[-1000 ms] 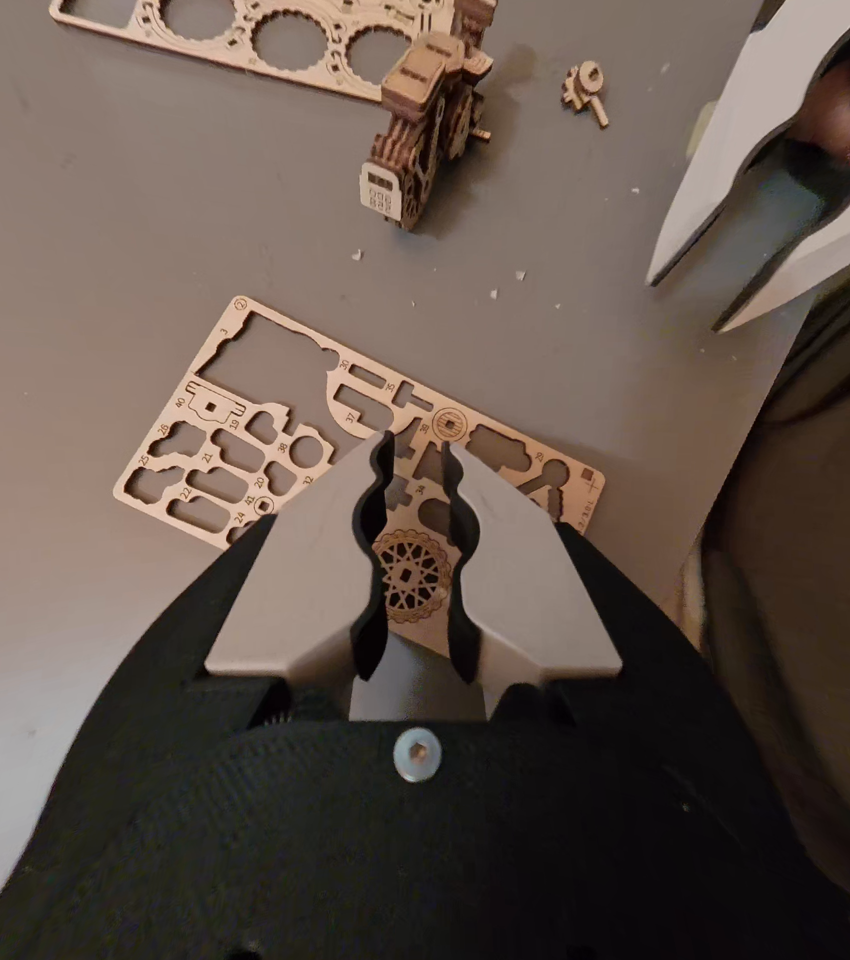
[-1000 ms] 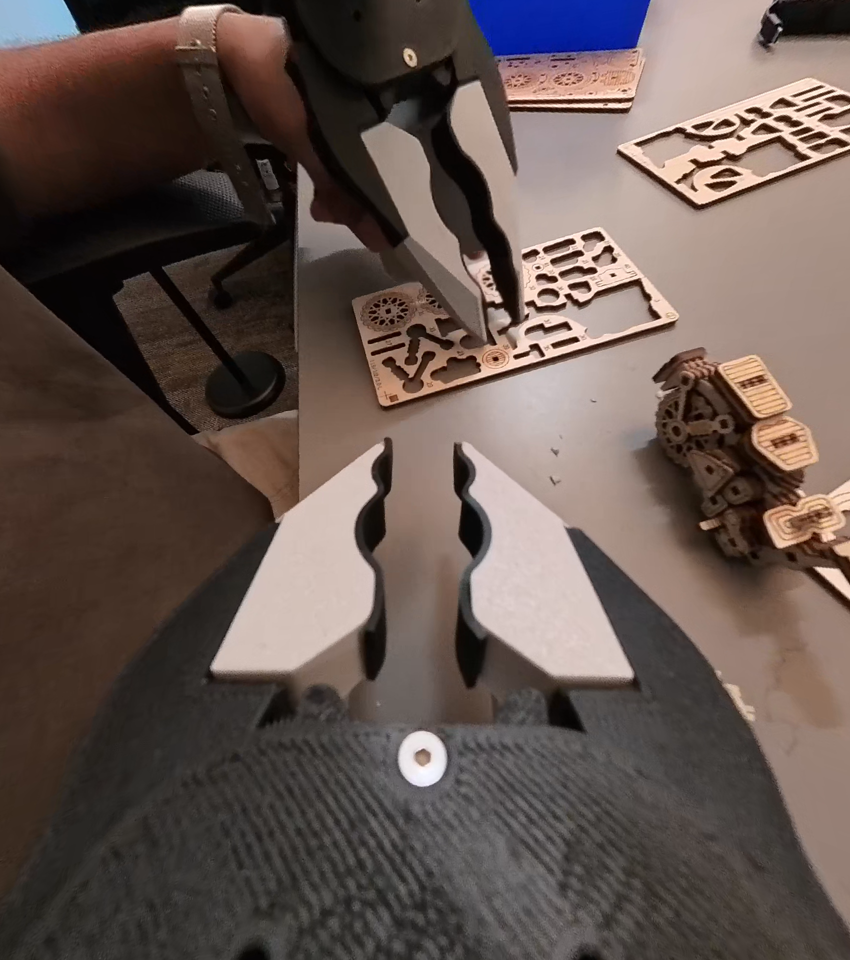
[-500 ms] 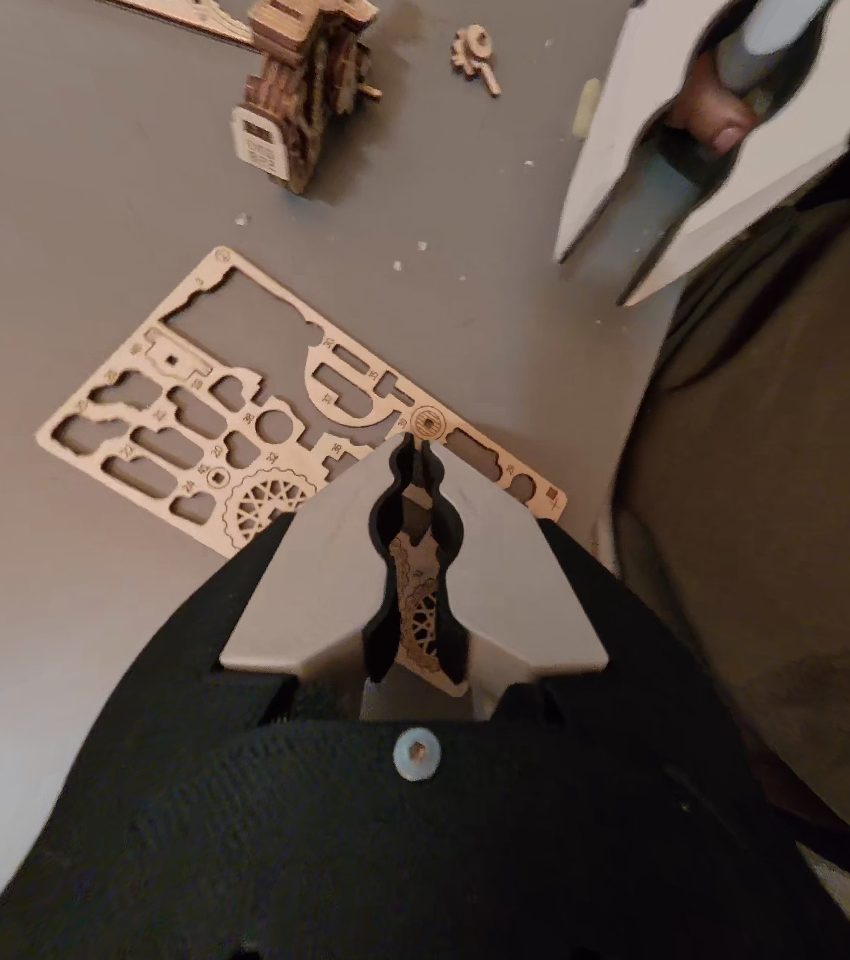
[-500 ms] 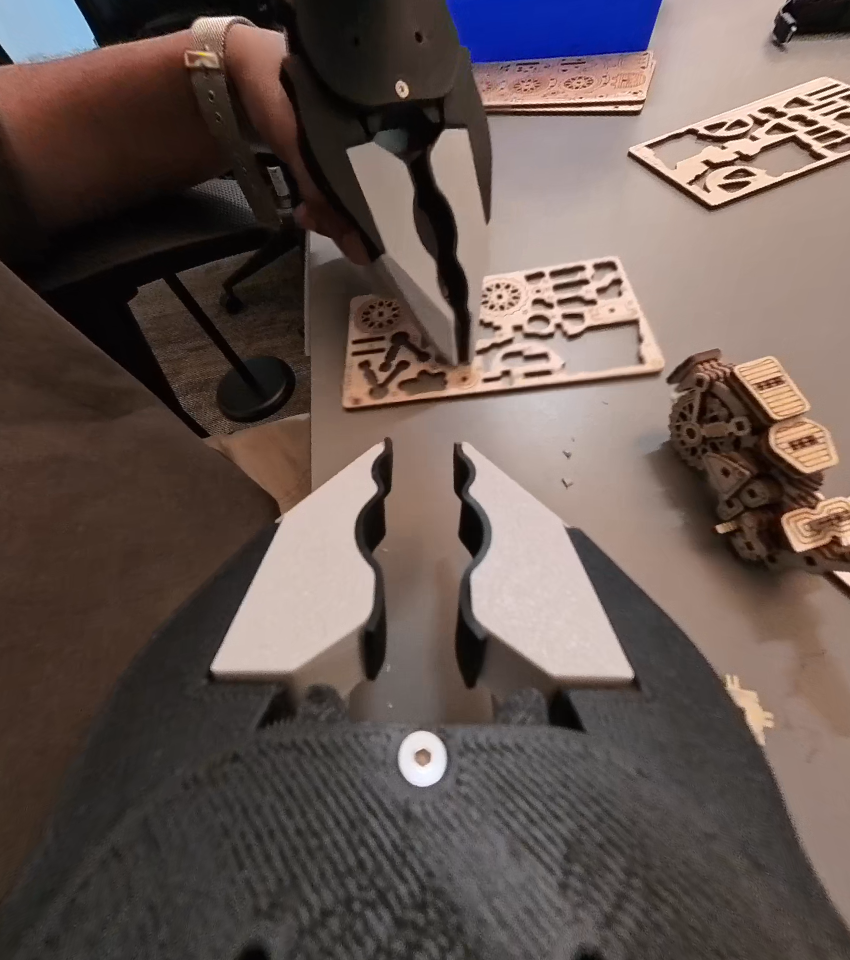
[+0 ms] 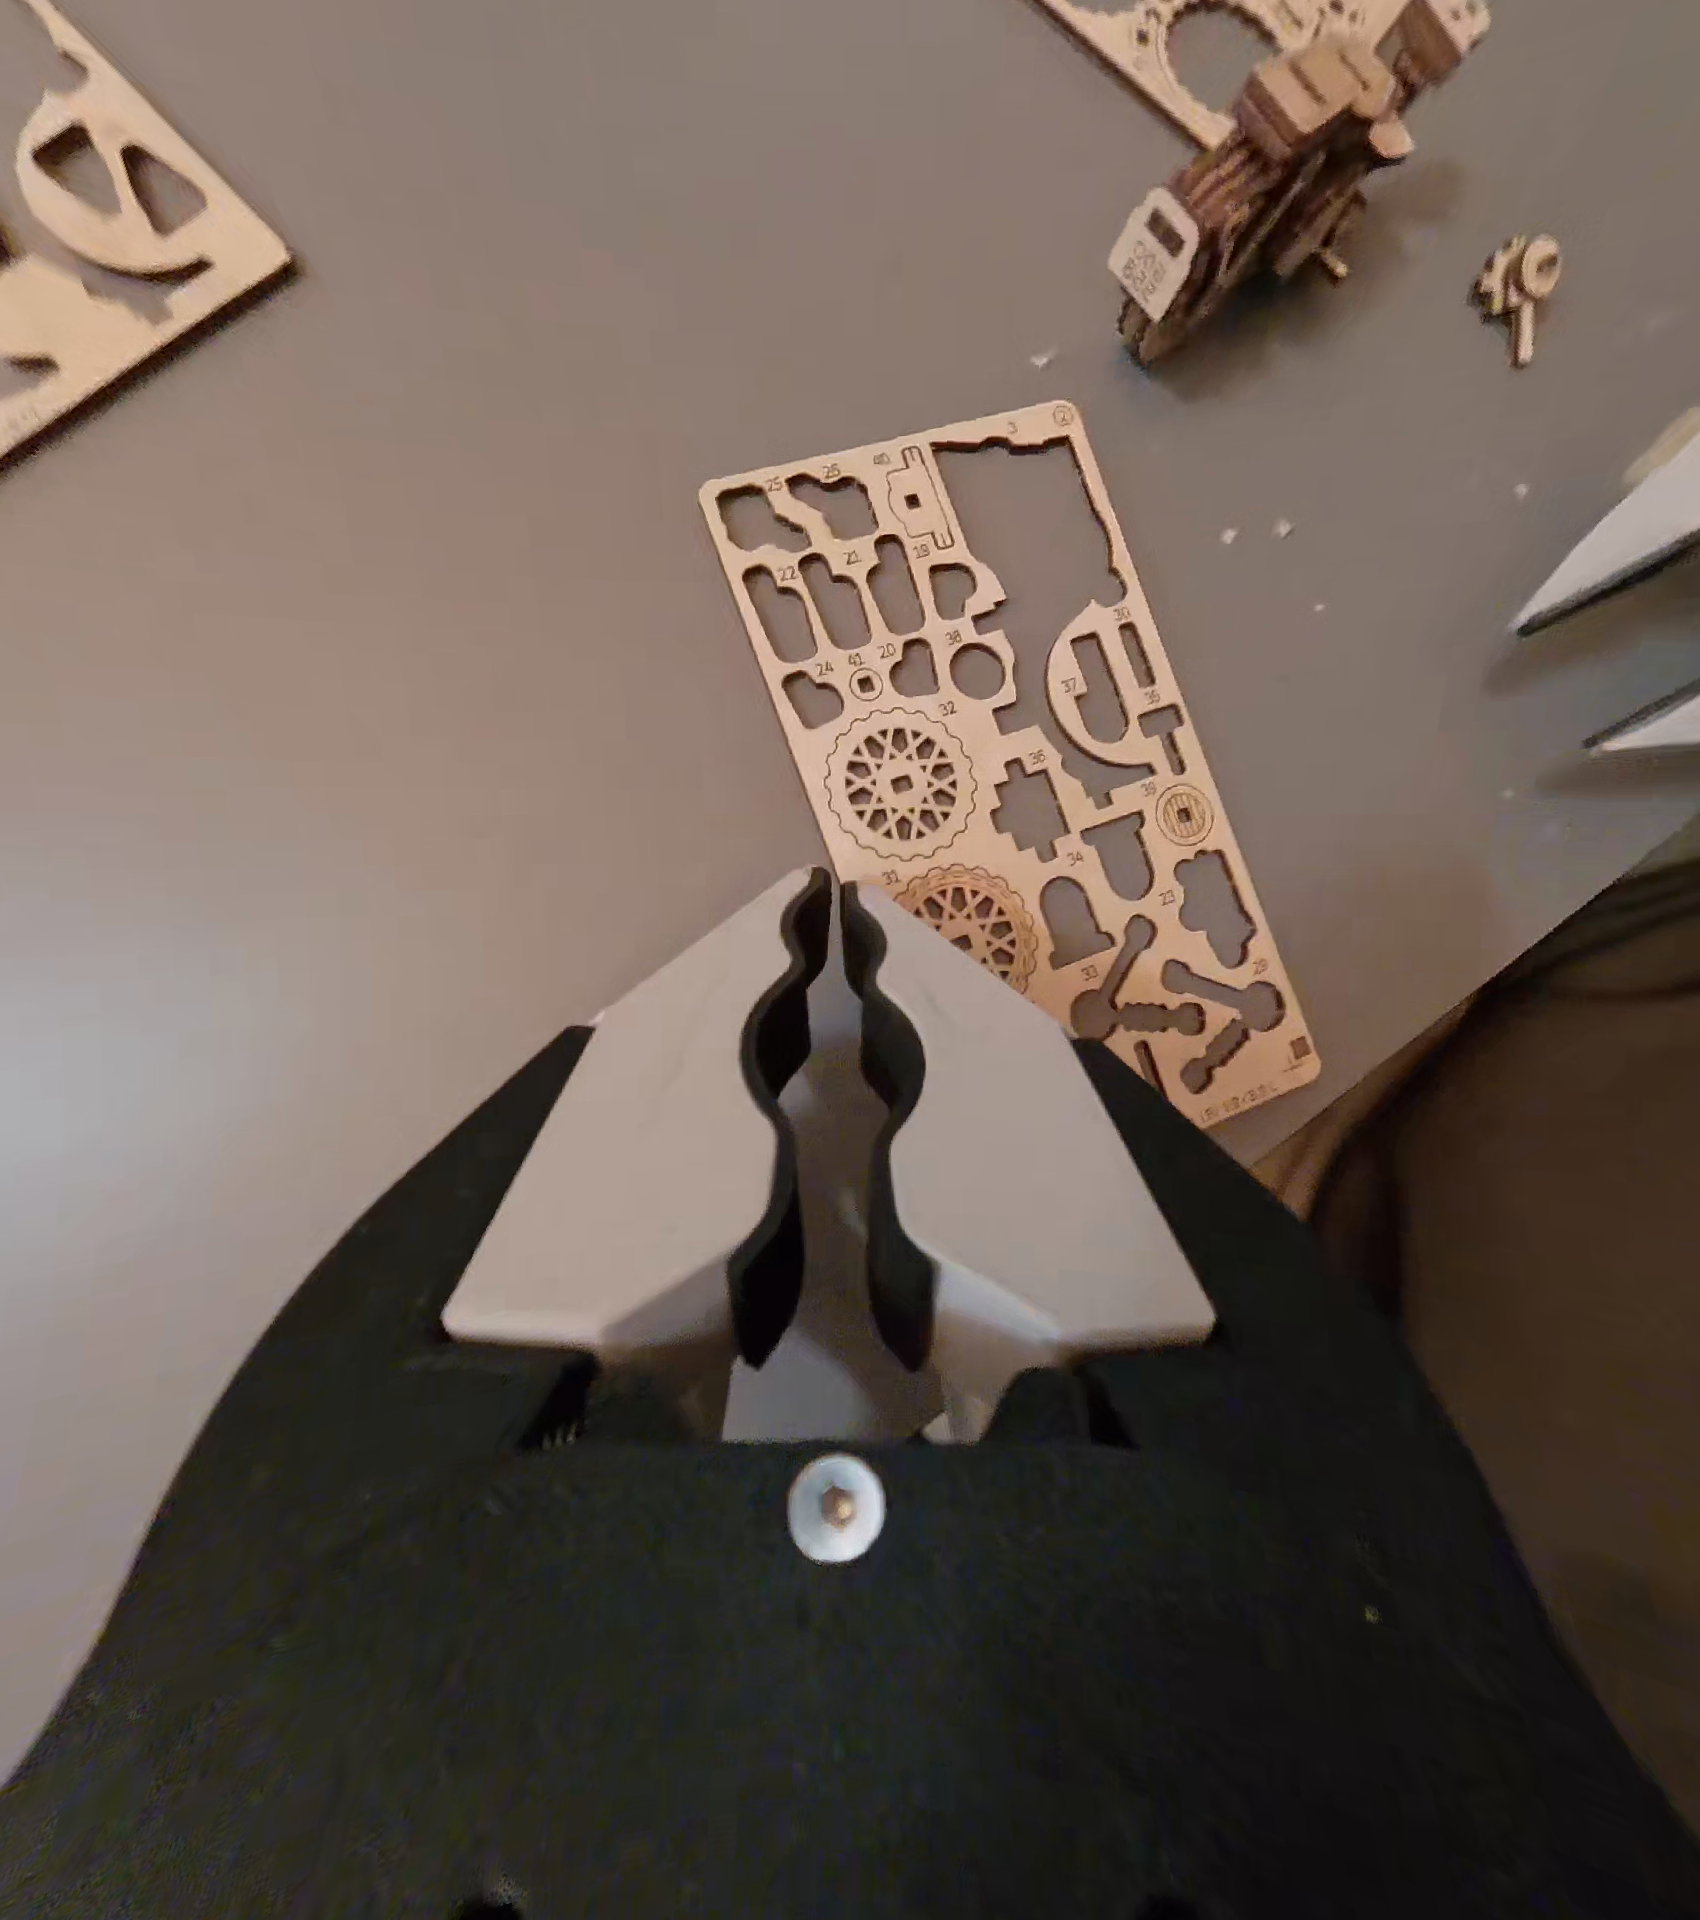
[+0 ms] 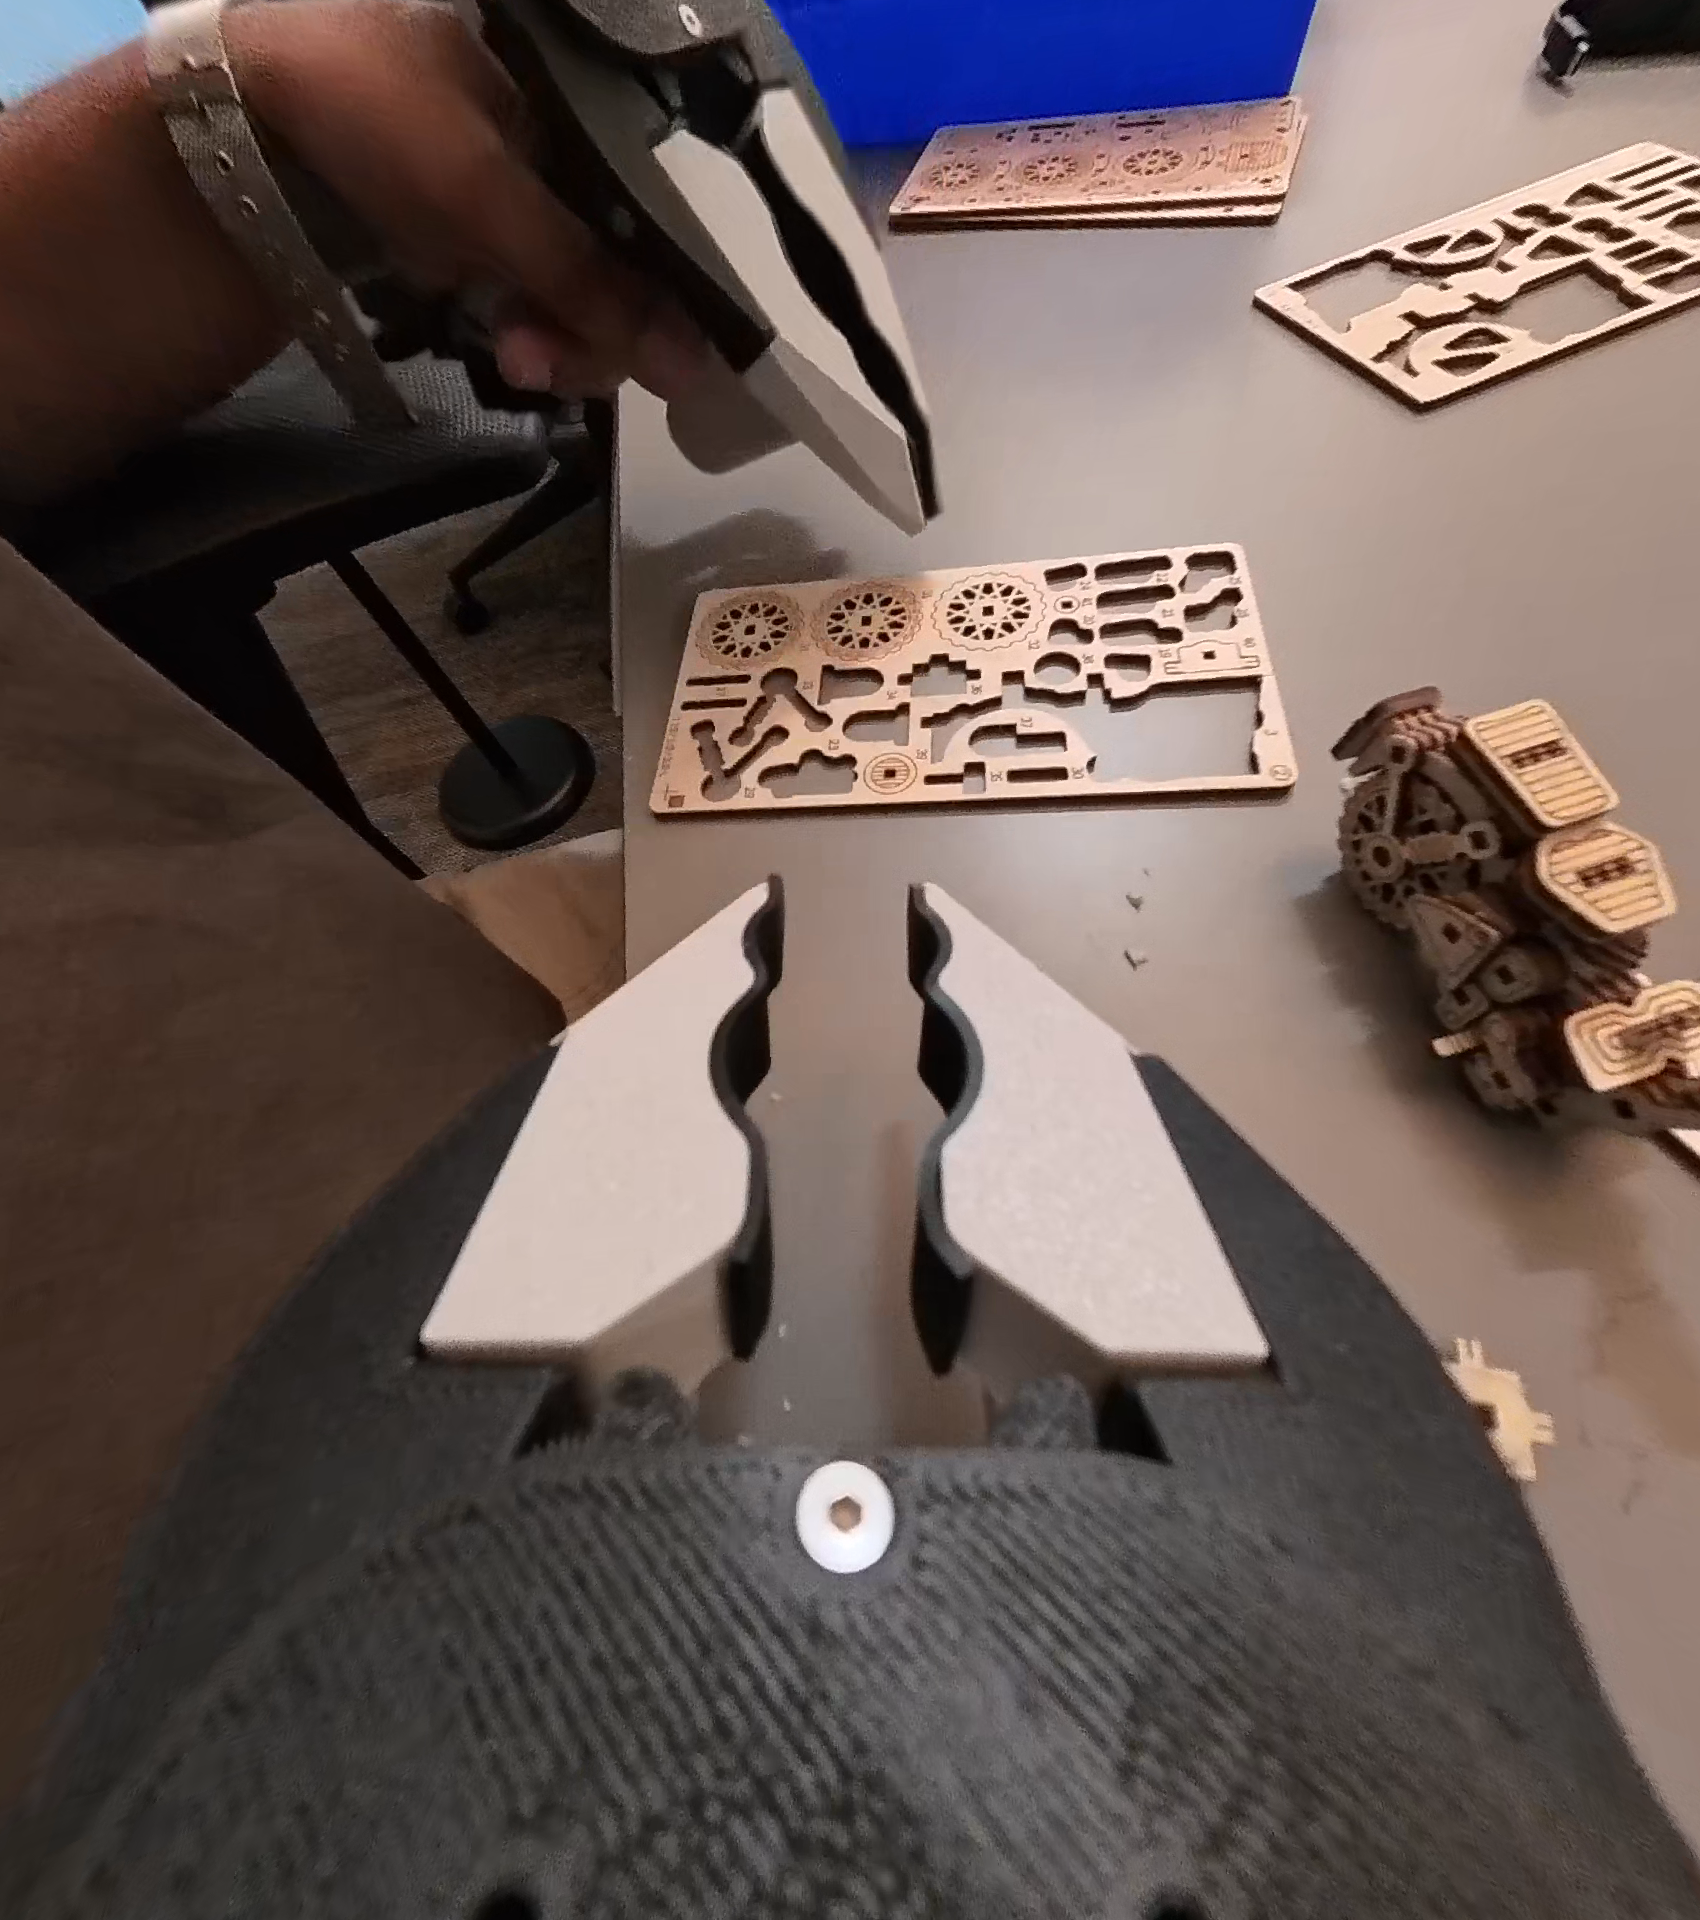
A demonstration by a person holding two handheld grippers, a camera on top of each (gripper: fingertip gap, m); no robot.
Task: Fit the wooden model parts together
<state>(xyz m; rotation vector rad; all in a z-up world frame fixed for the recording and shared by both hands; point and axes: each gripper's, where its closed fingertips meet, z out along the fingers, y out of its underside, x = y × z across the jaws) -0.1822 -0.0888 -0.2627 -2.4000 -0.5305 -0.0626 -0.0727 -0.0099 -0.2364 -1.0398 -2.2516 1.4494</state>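
A flat wooden parts sheet (image 5: 903, 790) with spoked wheels and many empty cut-outs lies on the grey table near its front edge; it also shows in the right wrist view (image 6: 991, 615). My left gripper (image 5: 835, 883) is shut and empty, lifted above the table just off the sheet's wheel end; the right wrist view shows it (image 6: 913, 499) in the air over that end. My right gripper (image 6: 841, 894) is open and empty, low over the table in front of the sheet. A partly built wooden model (image 6: 1511, 894) lies to the right of the sheet.
A small loose wooden part (image 5: 1516, 286) lies beside the model (image 5: 1251, 208). Another cut-out sheet (image 6: 1552, 270), a stack of sheets (image 6: 1095, 166) and a blue box (image 6: 1033, 52) are farther back. A cross-shaped piece (image 6: 1495, 1403) lies near my right gripper. An office chair stands past the table's left edge.
My left gripper closed with its tips down on the sheet, then lifted off and swung left, shut. The sheet turned on the table. My right gripper stayed open.
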